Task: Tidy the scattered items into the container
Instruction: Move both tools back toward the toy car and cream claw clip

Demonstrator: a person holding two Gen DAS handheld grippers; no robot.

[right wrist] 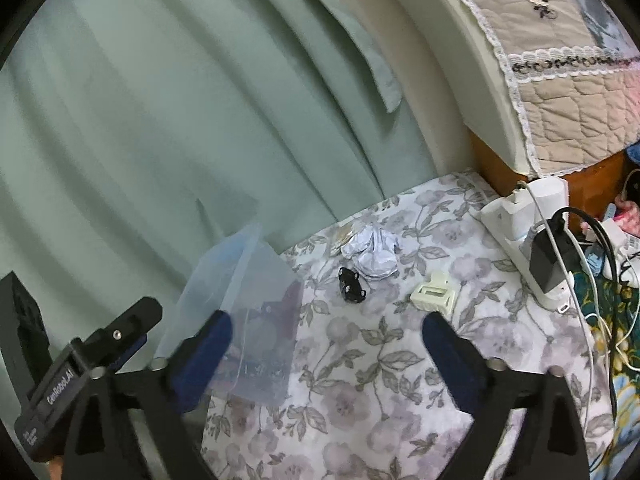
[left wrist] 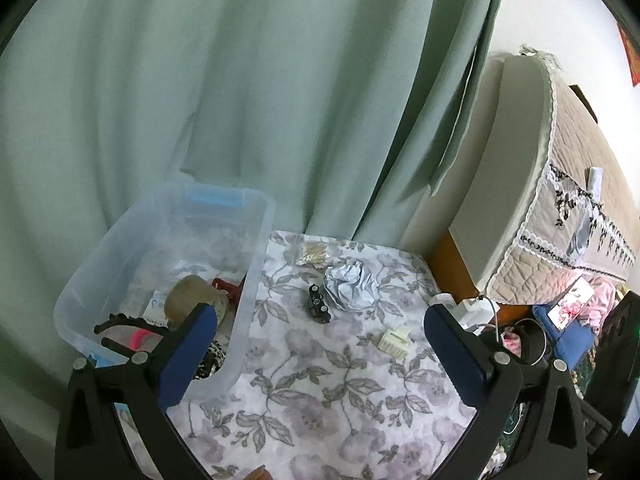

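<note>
The left claw stood spread wide, its blue-padded fingers far apart with nothing gripped between them, angled downward. The right claw was likewise fully spread and empty, tilted downward. In the right wrist view, the left claw's black body showed at lower left.

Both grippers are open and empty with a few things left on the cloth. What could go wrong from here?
The cream hair clip lies near the power strip and its cables; a wide right hand-held gripper could snag them. The crumpled paper touches the small black item, so one grasp may drag both. The clear container looks light; a nudge might shift it.
</note>
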